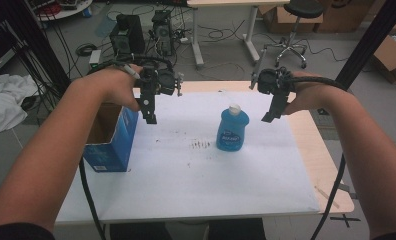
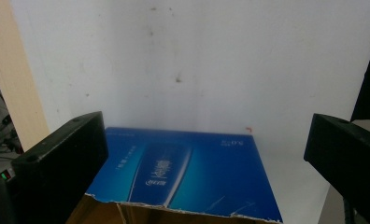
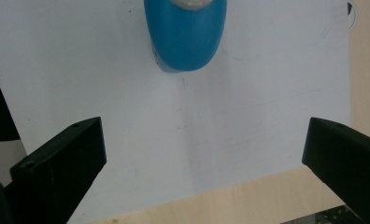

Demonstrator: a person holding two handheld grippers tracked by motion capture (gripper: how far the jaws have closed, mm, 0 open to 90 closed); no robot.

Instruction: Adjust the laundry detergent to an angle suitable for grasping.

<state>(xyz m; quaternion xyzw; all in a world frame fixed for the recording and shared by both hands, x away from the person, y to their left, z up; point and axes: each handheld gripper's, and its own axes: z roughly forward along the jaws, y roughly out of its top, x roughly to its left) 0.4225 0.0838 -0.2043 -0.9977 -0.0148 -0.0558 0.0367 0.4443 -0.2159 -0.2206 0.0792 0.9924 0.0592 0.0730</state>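
Note:
A blue dish-soap bottle [image 1: 232, 128] with a white cap stands upright near the middle of the white sheet [image 1: 196, 180]; in the right gripper view the bottle [image 3: 185, 35] sits at the top, seen from above. An open blue cardboard box [image 1: 108, 137] stands at the table's left edge, and the left gripper view looks down on its printed side [image 2: 183, 170]. My left gripper [image 1: 148, 116] hangs open just right of the box, above the sheet. My right gripper [image 1: 268, 116] is open in the air to the right of the bottle, apart from it. Both hold nothing.
The white sheet covers most of a wooden table [image 1: 318, 150], whose bare wood shows along the right side and far edge. Beyond the table are computer towers [image 1: 128, 32], cables, an office stool [image 1: 298, 30] and cardboard boxes [image 1: 393, 55]. White cloth [image 1: 3, 100] lies off to the left.

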